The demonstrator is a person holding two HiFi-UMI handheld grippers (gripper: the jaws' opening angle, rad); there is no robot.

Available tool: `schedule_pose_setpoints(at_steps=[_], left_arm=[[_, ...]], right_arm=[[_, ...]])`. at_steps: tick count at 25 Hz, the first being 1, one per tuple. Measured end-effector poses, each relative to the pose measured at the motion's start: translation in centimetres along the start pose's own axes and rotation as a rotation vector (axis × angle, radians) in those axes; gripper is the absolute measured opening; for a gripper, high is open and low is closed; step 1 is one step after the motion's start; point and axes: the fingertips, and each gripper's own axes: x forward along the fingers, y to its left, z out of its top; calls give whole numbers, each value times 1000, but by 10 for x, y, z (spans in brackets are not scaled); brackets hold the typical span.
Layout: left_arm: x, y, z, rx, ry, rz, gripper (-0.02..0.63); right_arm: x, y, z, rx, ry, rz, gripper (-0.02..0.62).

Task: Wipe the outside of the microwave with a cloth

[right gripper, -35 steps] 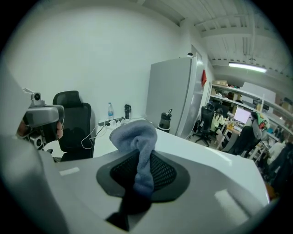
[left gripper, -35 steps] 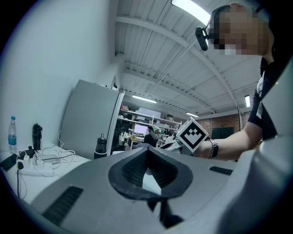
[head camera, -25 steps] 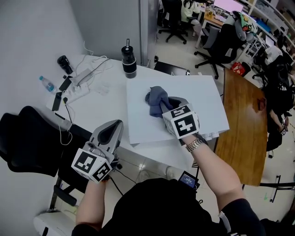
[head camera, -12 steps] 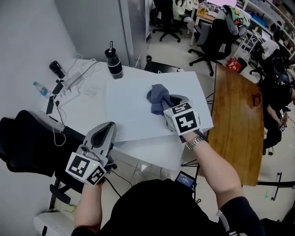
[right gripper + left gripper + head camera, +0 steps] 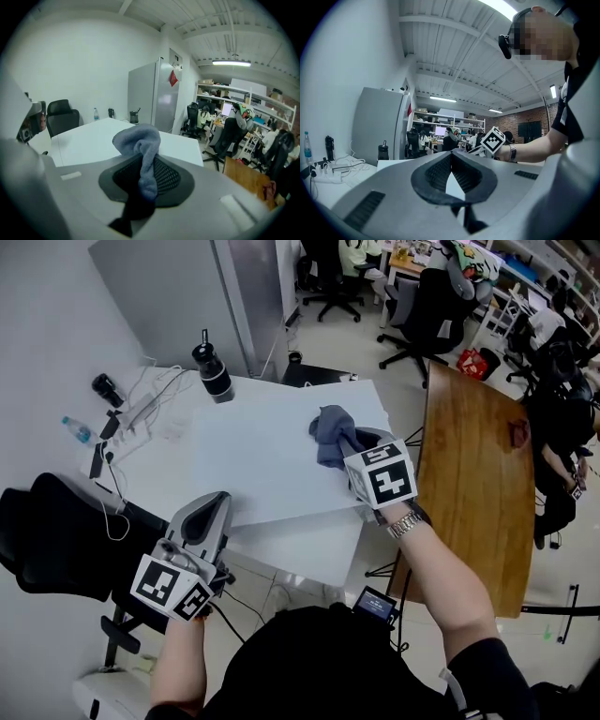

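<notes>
Right gripper (image 5: 349, 442): clamped on the cloth (image 5: 327, 430); in the right gripper view a fold of the fabric stands up from between the jaws and a strip hangs down over the dark ribbed pads
Cloth: blue-grey, bunched, lying against the flat white top of the microwave (image 5: 253, 465), close to the far right corner
Right hand: reaches in from the near right, with a metal watch (image 5: 405, 524) on the wrist and the marker cube facing up
Left gripper (image 5: 216, 504): jaws pressed together at the tips with nothing between them, seen plainly in the left gripper view
Left gripper place: held off the near left edge of the microwave, pointing roughly level towards it, well apart from the cloth
Microwave: a broad white box on the white table (image 5: 155, 465), its top bare but for the cloth
Table, far left: a black flask (image 5: 212, 371) stands upright near the back corner of the microwave; a power strip (image 5: 141, 413) with white cables and a small water bottle (image 5: 77, 430) lie further left
Surroundings: a black chair (image 5: 56, 540) left of the table, a wooden table (image 5: 473, 484) to the right, a grey cabinet (image 5: 187, 296) behind
</notes>
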Motion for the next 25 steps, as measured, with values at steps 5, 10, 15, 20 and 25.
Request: schedule_pose_setpoints(at_steps=[5, 10, 15, 20, 25], left_arm=[[14, -20, 2, 12, 5, -13, 5], [22, -32, 3, 22, 10, -23, 5], [28, -42, 2, 28, 22, -24, 5], [29, -48, -1, 37, 38, -20, 5], [30, -53, -1, 46, 48, -12, 5]], right_arm=[[-13, -28, -10, 22, -7, -17, 72], [-22, -48, -16, 38, -17, -33, 72], [-31, -71, -24, 69, -35, -52, 72], [-35, -84, -28, 94, -62, -59, 72], [-38, -97, -31, 122, -83, -61, 71]])
